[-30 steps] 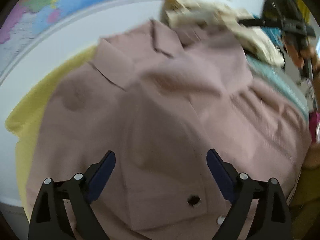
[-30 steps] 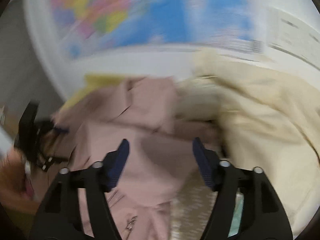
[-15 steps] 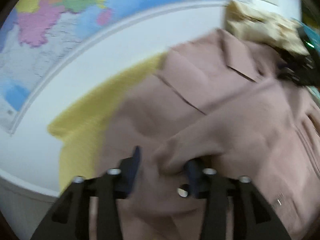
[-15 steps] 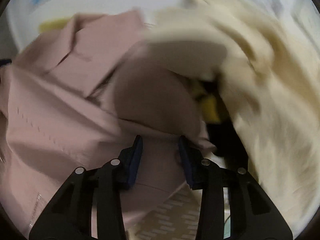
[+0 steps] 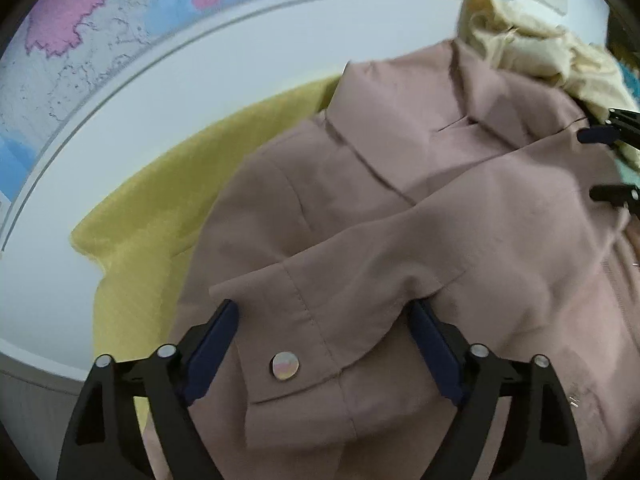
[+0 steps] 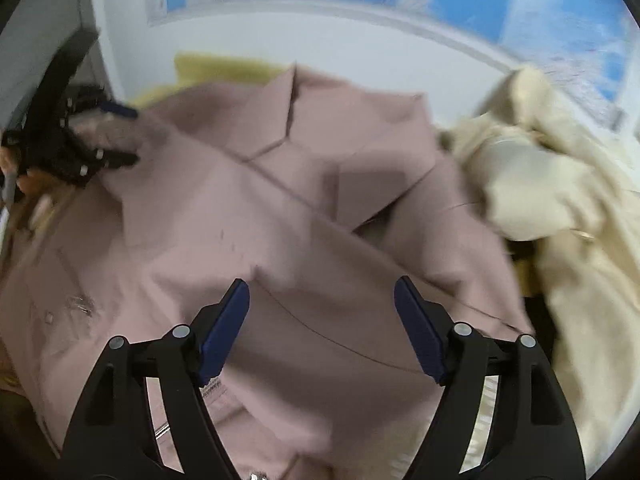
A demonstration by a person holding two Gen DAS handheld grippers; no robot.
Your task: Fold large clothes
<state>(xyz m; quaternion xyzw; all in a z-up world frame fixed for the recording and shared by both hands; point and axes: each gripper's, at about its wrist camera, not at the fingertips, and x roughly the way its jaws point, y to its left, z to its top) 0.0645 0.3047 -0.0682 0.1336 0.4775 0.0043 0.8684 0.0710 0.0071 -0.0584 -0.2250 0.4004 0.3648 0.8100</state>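
Observation:
A dusty-pink jacket (image 5: 440, 208) lies spread front-up, collar toward the wall, both sleeves folded in across its chest. In the left wrist view my left gripper (image 5: 324, 320) is open just above the left sleeve's cuff, which carries a round button (image 5: 285, 365). In the right wrist view my right gripper (image 6: 322, 304) is open over the other folded sleeve of the jacket (image 6: 280, 216). Each gripper shows at the edge of the other's view: the right one (image 5: 608, 160) and the left one (image 6: 116, 132).
A yellow cloth (image 5: 168, 216) lies under the jacket on the white surface (image 5: 180, 100). A heap of cream clothes (image 6: 560, 208) sits against the jacket's right shoulder, also seen in the left wrist view (image 5: 532, 44). A wall map (image 5: 100, 20) hangs behind.
Both grippers closed on the sleeves half a second ago, then opened and let them go. The sleeves now rest folded across the jacket's front.

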